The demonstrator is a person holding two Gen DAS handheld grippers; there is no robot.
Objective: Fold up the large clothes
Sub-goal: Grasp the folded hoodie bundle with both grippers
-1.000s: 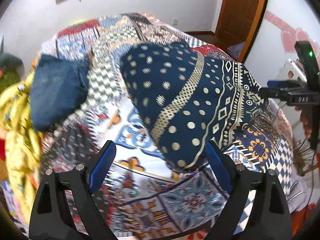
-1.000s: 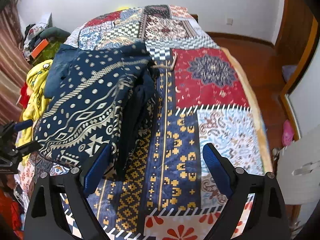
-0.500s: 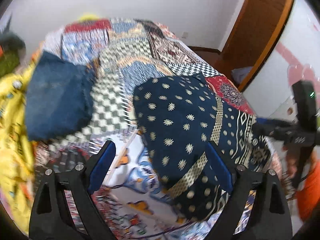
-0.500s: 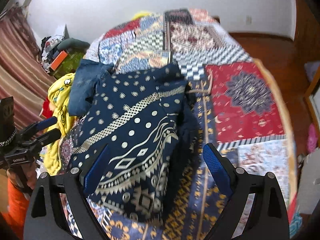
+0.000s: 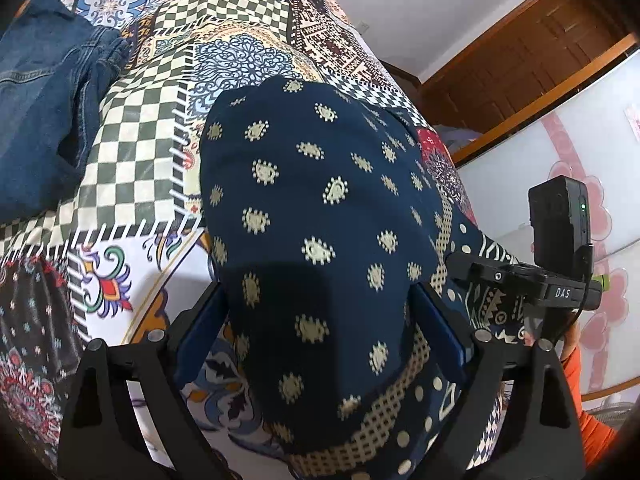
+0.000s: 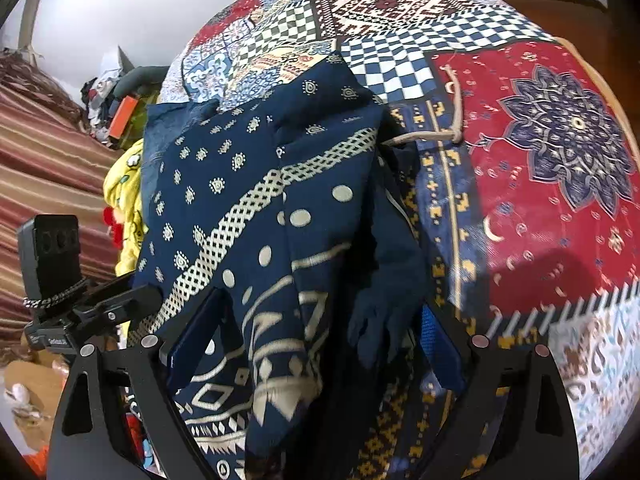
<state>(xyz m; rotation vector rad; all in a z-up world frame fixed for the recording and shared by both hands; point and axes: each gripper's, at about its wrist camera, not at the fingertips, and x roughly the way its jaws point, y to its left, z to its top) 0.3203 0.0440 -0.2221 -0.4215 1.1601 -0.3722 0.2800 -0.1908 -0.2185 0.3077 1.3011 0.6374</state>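
Both the left gripper (image 5: 320, 344) and the right gripper (image 6: 316, 344) stand wide open, empty, over the folded navy patterned cotton garment (image 5: 320, 208) on the patchwork bed cover (image 5: 136, 152); each should close on the garment's near edge evenly.

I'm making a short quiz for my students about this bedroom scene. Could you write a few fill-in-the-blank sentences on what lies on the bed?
1. The navy patterned garment lies on a patchwork ____.
2. In the left wrist view, folded blue ____ lie at the upper left of the bedspread.
3. In the right wrist view, a beige ____ trails from the garment onto the red patch.
4. The pads of the right tongs are coloured ____.

Missing words: bedspread; jeans; cord; blue
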